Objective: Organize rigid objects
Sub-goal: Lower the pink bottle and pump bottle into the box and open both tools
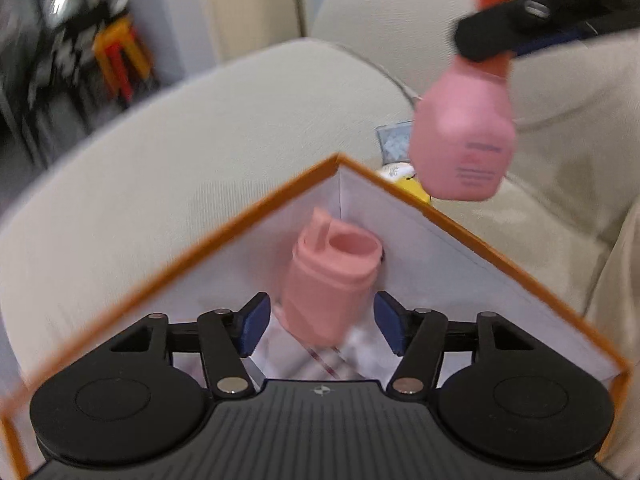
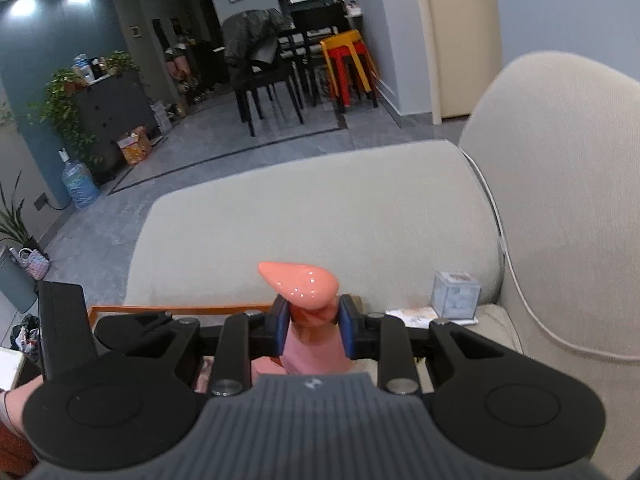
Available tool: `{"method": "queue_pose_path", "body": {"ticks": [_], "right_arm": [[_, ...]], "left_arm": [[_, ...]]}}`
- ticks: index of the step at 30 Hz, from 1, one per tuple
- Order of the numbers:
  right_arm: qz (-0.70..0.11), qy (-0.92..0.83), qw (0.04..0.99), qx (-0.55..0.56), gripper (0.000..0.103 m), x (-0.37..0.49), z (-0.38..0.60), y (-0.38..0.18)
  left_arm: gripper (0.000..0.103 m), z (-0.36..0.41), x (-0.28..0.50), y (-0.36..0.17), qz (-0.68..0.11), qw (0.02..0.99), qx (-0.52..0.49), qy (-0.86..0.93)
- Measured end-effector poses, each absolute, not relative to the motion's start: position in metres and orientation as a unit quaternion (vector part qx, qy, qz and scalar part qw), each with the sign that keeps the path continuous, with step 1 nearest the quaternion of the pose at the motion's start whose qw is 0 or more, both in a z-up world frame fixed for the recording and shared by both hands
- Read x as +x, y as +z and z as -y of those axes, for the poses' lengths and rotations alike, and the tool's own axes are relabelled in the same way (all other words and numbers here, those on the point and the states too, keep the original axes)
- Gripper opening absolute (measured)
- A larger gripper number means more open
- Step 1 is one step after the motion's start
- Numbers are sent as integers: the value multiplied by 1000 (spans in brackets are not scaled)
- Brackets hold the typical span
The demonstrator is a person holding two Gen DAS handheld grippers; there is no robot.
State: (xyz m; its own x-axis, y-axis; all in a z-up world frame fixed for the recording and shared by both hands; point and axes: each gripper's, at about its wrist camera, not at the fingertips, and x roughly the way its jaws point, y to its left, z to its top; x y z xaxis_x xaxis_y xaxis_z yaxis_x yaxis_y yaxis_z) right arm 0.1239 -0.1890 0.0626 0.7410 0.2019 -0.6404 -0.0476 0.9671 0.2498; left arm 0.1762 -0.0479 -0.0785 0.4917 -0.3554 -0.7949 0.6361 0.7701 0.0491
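Nearest, the left tool (image 1: pixel 316 326) hangs over the open orange-rimmed box (image 1: pixel 460 232) that sits on the beige sofa (image 1: pixel 224 128), its blue pads (image 1: pixel 252 322) spread wide and clear of the pink flip-top bottle (image 1: pixel 332 276). That bottle leans into the far corner of the box, cap lid open, touched by neither pad; I judge it set down and released.

Beyond and to the right, the right tool (image 2: pixel 312 328) is pinched narrow on the neck of the pink pump bottle (image 1: pixel 464 136), just under its orange pump head (image 2: pixel 298 282). In the left tool's view the bottle dangles above the sofa seat, outside the box's right wall, tilted and blurred.

To do this step well, I would carry the pump bottle over the rim before lowering, keep the grip on the neck firm so the body does not swing, and aim for the free floor beside the flip-top bottle instead of on top of it. The left tool should lift straight out first, leaving room.

Farther right, a small clear box (image 2: pixel 456 294) and some flat packets (image 1: pixel 404 178) lie on the seat, not yet boxed.
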Motion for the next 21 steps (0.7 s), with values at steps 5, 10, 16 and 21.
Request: {"method": "queue_pose_path", "body": {"ticks": [5, 10, 16, 21], "right_arm": [[-354, 72, 926, 109, 25, 118, 179, 65], [-363, 61, 925, 98, 25, 109, 177, 63], [-366, 69, 924, 93, 25, 107, 176, 66], [-368, 82, 922, 88, 25, 110, 166, 64]], "left_arm": [[51, 49, 185, -94, -449, 835, 152, -279], [48, 52, 200, -99, -471, 825, 123, -286], [59, 41, 213, -99, -486, 819, 100, -287], [49, 33, 217, -98, -497, 813, 51, -299]]}}
